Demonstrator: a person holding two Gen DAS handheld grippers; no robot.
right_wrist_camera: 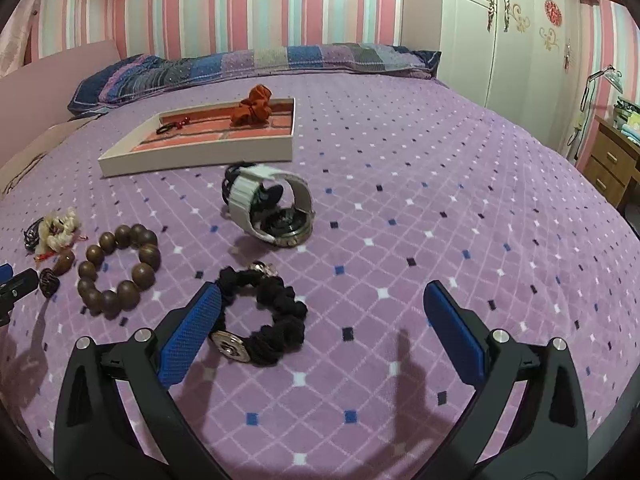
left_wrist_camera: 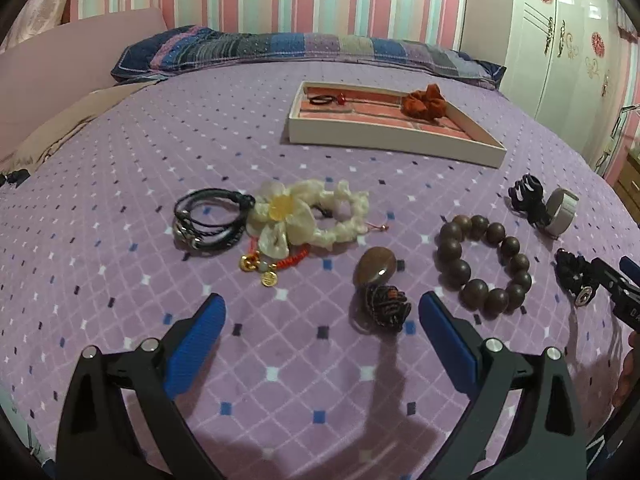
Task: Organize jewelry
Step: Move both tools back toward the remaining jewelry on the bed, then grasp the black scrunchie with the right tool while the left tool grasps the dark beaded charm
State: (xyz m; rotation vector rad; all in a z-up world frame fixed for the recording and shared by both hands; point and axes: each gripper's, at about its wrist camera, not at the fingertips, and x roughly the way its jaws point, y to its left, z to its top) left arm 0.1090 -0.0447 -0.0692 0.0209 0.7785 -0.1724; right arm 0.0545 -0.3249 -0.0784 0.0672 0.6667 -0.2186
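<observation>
A white tray (left_wrist_camera: 384,136) with a pink lining lies far on the purple bedspread and holds an orange scrunchie (left_wrist_camera: 424,100) and a black cord with a red bead (left_wrist_camera: 326,99). Loose on the bed lie a black cord bracelet (left_wrist_camera: 208,220), a cream flower scrunchie (left_wrist_camera: 304,212), a brown stone pendant (left_wrist_camera: 376,270), a wooden bead bracelet (left_wrist_camera: 484,264), a white watch (right_wrist_camera: 272,208) and a black scrunchie (right_wrist_camera: 264,316). My left gripper (left_wrist_camera: 322,312) is open, the pendant just ahead of its right finger. My right gripper (right_wrist_camera: 322,304) is open, its left finger touching the black scrunchie.
A striped pillow (left_wrist_camera: 280,48) lies at the head of the bed. A white wardrobe (right_wrist_camera: 504,32) stands at the right wall, with a wooden drawer unit (right_wrist_camera: 612,164) beside it. A black claw clip (left_wrist_camera: 528,196) lies next to the watch.
</observation>
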